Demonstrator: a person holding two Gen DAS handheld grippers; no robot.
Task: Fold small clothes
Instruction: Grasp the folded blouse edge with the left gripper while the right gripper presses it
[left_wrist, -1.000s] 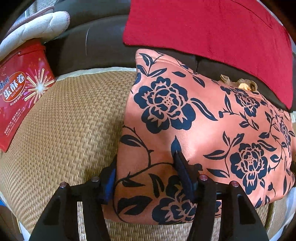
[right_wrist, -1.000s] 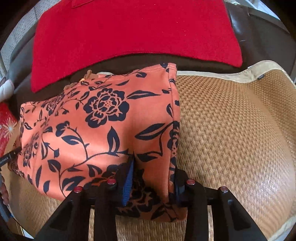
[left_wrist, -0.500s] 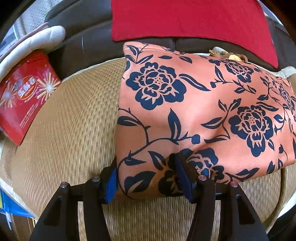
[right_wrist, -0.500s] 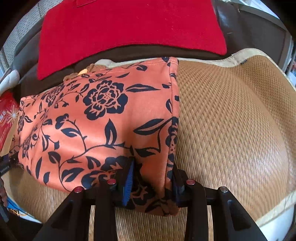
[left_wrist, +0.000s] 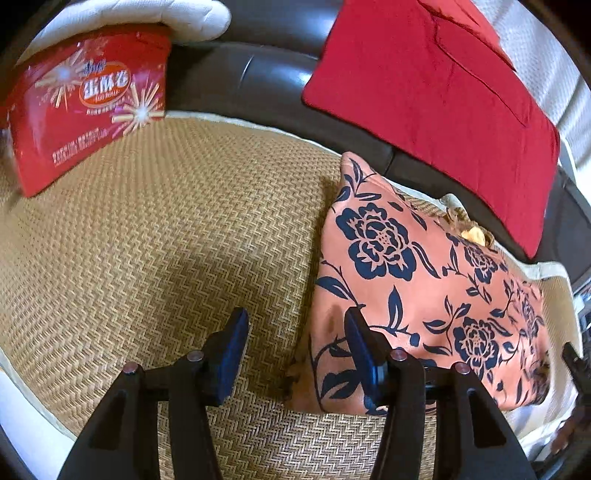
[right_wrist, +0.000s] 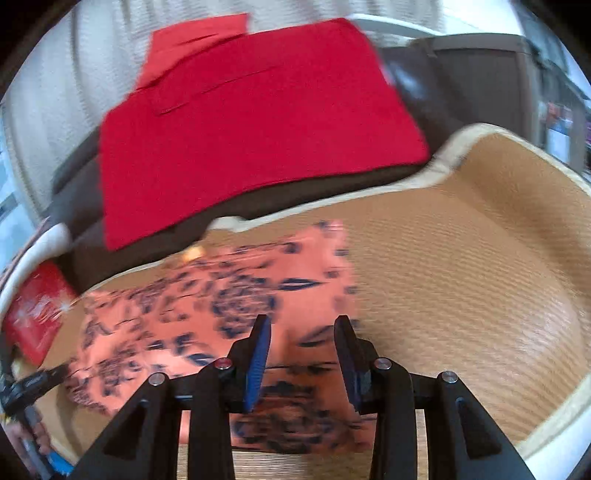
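An orange garment with dark blue flowers (left_wrist: 417, 280) lies folded flat on the woven straw mat (left_wrist: 155, 251). My left gripper (left_wrist: 295, 332) is open and empty; its right finger hangs over the garment's left edge and its left finger over bare mat. In the blurred right wrist view the same garment (right_wrist: 207, 310) lies below my right gripper (right_wrist: 301, 347), which is open and empty above the garment's right part.
A red cloth (left_wrist: 436, 81) lies on the dark sofa (left_wrist: 258, 77) behind the mat; it also shows in the right wrist view (right_wrist: 251, 122). A red snack tin (left_wrist: 81, 107) stands at the mat's far left, with a white cushion (left_wrist: 147, 14) above it.
Both grippers have opened and let go of the garment, which now rests on the mat. The left gripper has shifted left off the cloth; the right one has lifted.
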